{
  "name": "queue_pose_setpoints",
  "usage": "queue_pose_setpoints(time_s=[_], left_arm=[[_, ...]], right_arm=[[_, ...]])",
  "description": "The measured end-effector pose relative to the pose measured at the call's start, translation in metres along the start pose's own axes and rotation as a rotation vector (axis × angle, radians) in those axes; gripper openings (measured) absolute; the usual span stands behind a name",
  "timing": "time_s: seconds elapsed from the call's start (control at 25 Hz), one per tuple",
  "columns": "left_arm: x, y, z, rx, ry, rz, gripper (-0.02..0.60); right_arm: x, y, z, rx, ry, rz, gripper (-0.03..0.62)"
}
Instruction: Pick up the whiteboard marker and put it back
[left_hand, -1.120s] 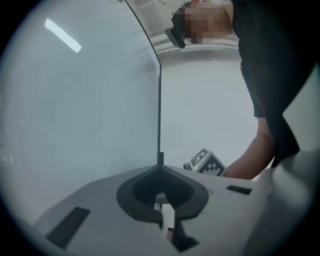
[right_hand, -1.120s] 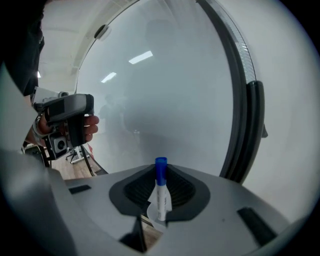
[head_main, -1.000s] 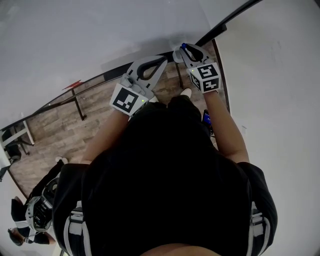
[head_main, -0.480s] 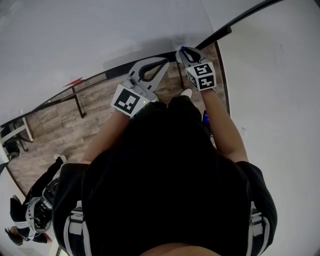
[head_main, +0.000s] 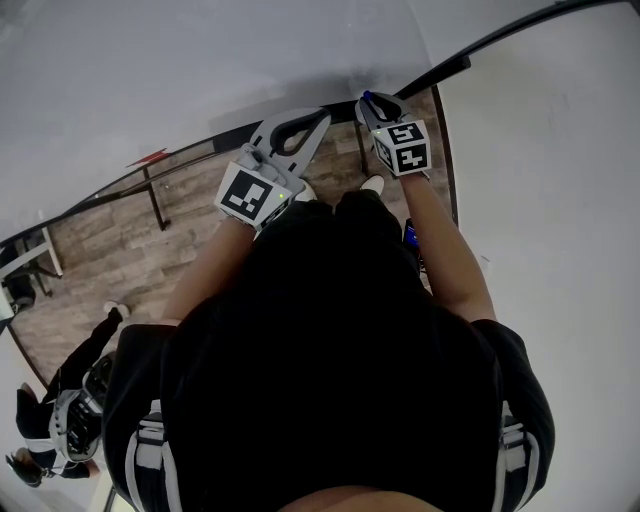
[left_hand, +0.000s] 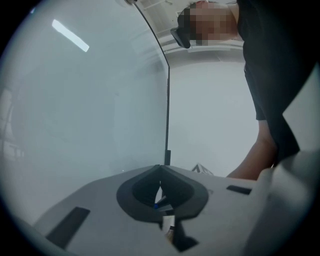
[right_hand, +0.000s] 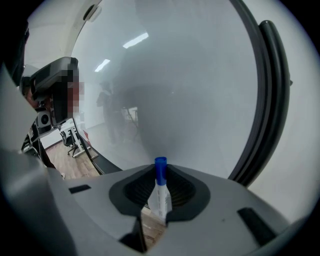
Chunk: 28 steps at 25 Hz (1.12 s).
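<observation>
Whiteboard marker (right_hand: 160, 196) sits clamped between the pads of the right tool (right_hand: 161, 171), its blue cap poking out past the tips toward the whiteboard (right_hand: 190, 75). Left tool (left_hand: 161, 169), just beside it, is closed on nothing, tips meeting.

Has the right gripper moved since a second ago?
Yes, slightly. The right gripper, shut on the whiteboard marker, has drifted left: its cube now stands clear of the dark strip at the right wall's foot, which it met before.
</observation>
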<state>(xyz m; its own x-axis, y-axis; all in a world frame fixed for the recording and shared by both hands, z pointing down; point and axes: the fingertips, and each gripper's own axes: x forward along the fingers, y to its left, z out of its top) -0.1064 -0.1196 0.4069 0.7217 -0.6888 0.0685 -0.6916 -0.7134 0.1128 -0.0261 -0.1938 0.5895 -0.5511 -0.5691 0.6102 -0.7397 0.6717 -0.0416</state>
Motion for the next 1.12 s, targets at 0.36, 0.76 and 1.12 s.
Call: queue_pose_setpoints(time_s=[0.36,0.76,1.12], left_arm=[[-0.003,-0.005,0.001,0.019,-0.007,-0.005,0.003],[-0.001,-0.014,0.000,0.044,-0.030,-0.046,0.003],[0.011,-0.028,0.015,0.067,-0.045,-0.086,0.003]], right_arm=[[-0.003,0.002,0.000,0.001,0.024,0.005,0.083],[-0.042,0.008,0.020,0.052,-0.076,0.030,0.084],[-0.107,0.027,0.060,0.065,-0.247,0.054,0.067]])
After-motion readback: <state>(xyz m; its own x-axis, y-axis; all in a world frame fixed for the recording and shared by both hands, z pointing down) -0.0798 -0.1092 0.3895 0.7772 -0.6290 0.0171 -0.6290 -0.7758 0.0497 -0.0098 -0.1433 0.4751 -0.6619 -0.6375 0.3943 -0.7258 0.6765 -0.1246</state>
